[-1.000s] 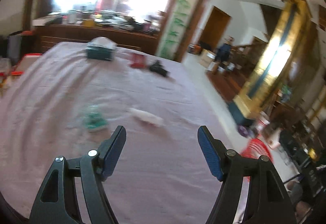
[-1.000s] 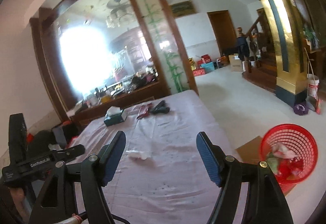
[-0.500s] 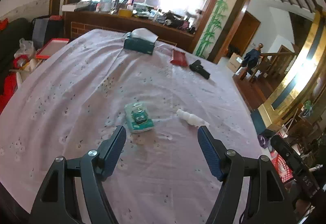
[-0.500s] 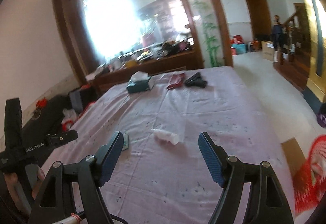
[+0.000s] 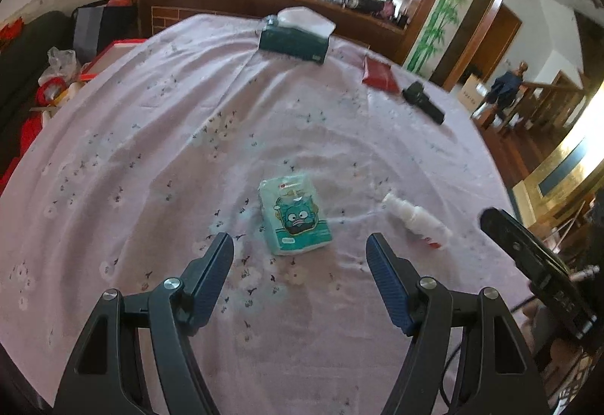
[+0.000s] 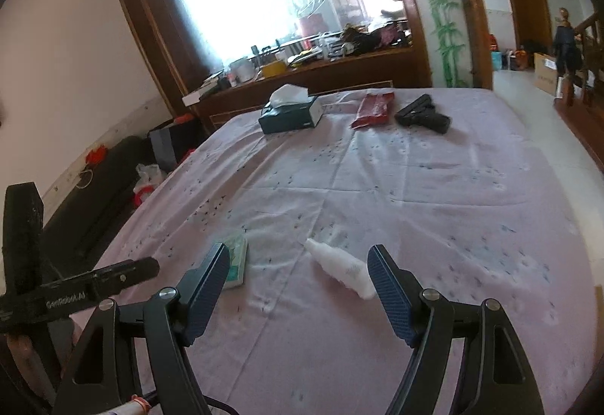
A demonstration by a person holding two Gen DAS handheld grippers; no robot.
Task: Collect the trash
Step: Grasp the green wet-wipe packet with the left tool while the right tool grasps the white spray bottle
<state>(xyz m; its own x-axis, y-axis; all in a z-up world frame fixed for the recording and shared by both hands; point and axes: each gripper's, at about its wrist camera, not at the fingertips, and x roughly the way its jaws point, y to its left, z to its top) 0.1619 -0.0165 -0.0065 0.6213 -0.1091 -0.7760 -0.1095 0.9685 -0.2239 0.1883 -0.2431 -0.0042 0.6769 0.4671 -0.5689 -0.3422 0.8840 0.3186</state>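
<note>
A teal tissue pack (image 5: 294,217) with a cartoon face lies flat on the lilac tablecloth (image 5: 151,158). My left gripper (image 5: 300,249) hovers just in front of it, open and empty. To the pack's right lies a small white spray bottle (image 5: 415,219) on its side. In the right wrist view the bottle (image 6: 339,266) sits just ahead of my right gripper (image 6: 298,256), close to the right finger (image 6: 389,283). That gripper is open with nothing gripped. The tissue pack (image 6: 236,260) is partly hidden behind its left finger.
At the far end of the table are a dark green tissue box (image 5: 294,37), a red packet (image 5: 379,75) and a black object (image 5: 422,102). A cluttered wooden counter (image 6: 302,75) stands behind. A person (image 6: 566,37) stands by the stairs far right.
Both grippers have dropped toward the table and closed in on the pack and the bottle. The right view swung left, so the red basket on the floor has left the frame.
</note>
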